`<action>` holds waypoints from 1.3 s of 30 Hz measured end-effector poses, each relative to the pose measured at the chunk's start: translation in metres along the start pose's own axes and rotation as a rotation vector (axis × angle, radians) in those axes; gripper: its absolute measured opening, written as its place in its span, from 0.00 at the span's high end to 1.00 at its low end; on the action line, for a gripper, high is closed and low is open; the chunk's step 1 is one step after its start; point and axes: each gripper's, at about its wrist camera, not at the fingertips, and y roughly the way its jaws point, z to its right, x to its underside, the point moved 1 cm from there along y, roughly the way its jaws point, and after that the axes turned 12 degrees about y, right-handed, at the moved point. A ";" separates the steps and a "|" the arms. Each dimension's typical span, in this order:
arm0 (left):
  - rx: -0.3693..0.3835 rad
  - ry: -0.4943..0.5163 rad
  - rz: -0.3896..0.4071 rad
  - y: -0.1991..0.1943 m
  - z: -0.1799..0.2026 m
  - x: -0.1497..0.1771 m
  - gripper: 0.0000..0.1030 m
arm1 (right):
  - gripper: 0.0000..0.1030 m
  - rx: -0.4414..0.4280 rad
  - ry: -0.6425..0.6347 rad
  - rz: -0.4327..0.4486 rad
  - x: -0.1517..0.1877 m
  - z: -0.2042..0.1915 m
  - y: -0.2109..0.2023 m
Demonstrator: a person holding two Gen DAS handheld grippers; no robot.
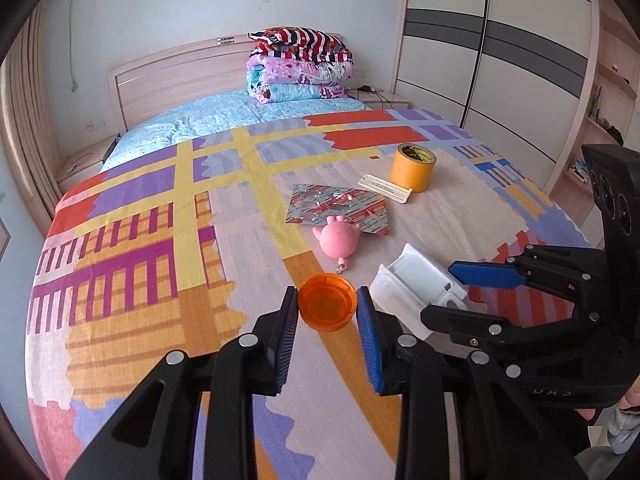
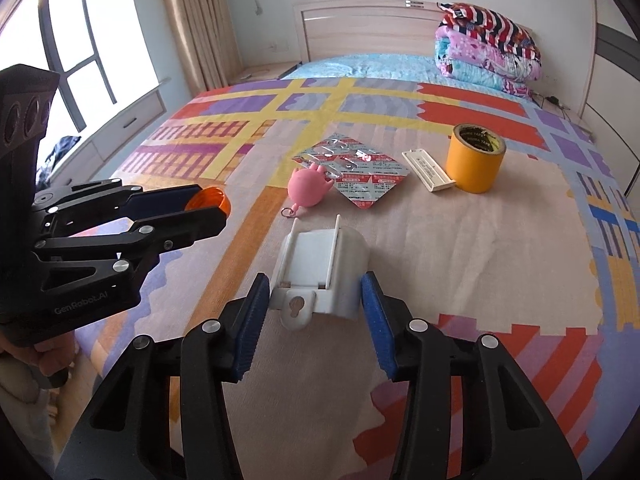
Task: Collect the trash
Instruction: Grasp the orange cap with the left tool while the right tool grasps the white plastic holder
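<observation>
Each black tool (image 1: 327, 316) (image 2: 316, 300) has ribbed blue pads (image 1: 370, 344), silver screws, and "GenRobot.AI" lettering.

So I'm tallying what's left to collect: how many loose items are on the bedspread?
6: orange cap between the left gripper's fingers, white plastic holder at the right gripper, pink pig toy, blister packs, white strip, yellow tape roll. Some may be hidden.
</observation>
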 end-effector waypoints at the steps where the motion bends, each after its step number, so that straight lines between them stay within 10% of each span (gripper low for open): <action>1: 0.000 -0.001 0.002 -0.002 0.002 0.001 0.72 | 0.64 0.002 0.001 0.003 0.001 0.000 -0.003; 6: 0.000 -0.007 0.003 -0.012 0.012 0.007 0.72 | 0.99 0.019 -0.001 0.005 0.006 0.004 -0.012; 13: 0.001 -0.020 0.012 -0.029 0.024 0.017 0.72 | 0.99 0.014 0.017 -0.012 0.020 0.009 -0.016; 18: 0.002 -0.041 0.013 -0.037 0.027 0.024 0.72 | 0.48 -0.002 0.031 0.013 0.023 0.010 -0.022; 39: 0.028 -0.082 0.006 -0.022 0.012 0.035 0.72 | 0.43 0.084 -0.070 -0.025 0.004 -0.011 0.025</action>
